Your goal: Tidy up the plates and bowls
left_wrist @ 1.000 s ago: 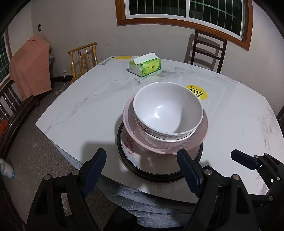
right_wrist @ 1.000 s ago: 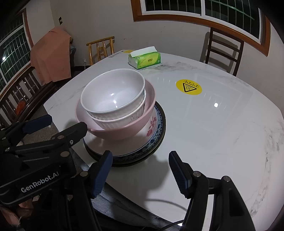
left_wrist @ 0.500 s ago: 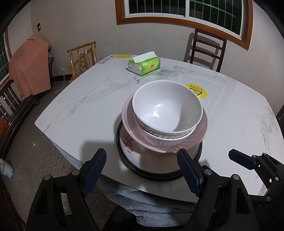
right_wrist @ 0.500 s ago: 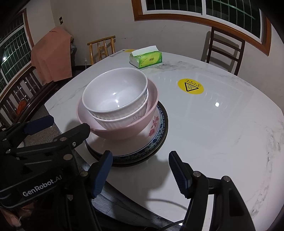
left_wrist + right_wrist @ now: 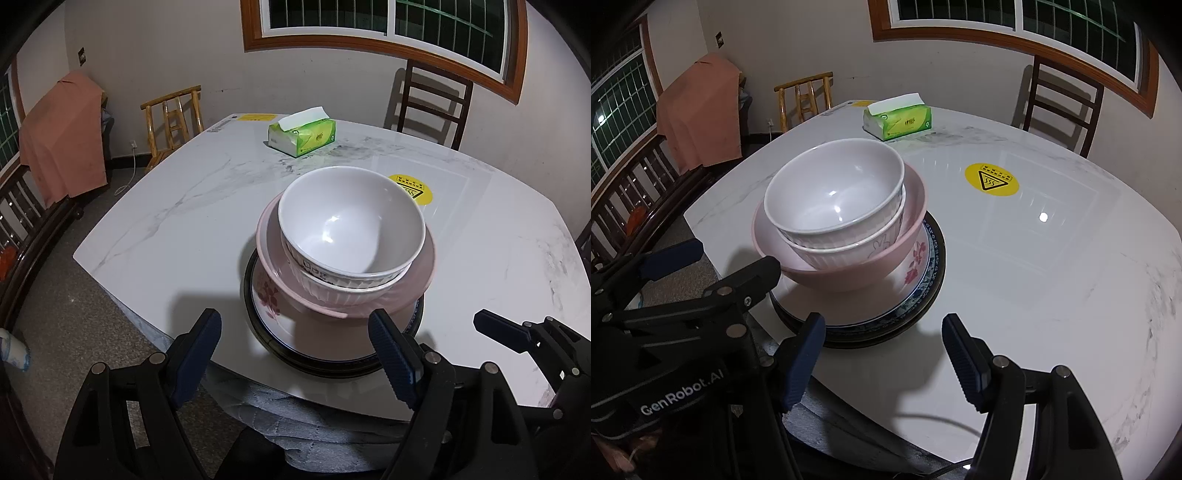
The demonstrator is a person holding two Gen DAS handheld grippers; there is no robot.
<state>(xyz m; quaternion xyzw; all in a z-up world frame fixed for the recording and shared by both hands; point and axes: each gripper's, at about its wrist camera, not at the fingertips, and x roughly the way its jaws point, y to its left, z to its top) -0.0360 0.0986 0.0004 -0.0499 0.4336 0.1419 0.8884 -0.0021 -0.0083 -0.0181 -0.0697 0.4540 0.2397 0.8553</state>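
Left gripper (image 5: pixel 295 345) jaws wide open, holding nothing; right gripper (image 5: pixel 882 349) likewise. Stack sits on the bench (image 5: pixel 177 221) straight ahead of the left jaws, ahead and left of the right jaws: white bowl (image 5: pixel 351 221) nested in ribbed bowl (image 5: pixel 849 251), inside pink bowl (image 5: pixel 849 273), on plates (image 5: pixel 923 273). Tissue box (image 5: pixel 303 136) lies well beyond the stack.

Near the tabletop's (image 5: pixel 1015 280) front-left edge: white bowl (image 5: pixel 834 195) nested in ribbed bowl (image 5: pixel 849 251), in pink bowl (image 5: pixel 849 273), atop stacked plates (image 5: pixel 916 288). Right tool (image 5: pixel 882 350) open, just short of the plates. Left tool (image 5: pixel 713 273) beside the pink bowl. Tissue box (image 5: pixel 899 120) at far edge.
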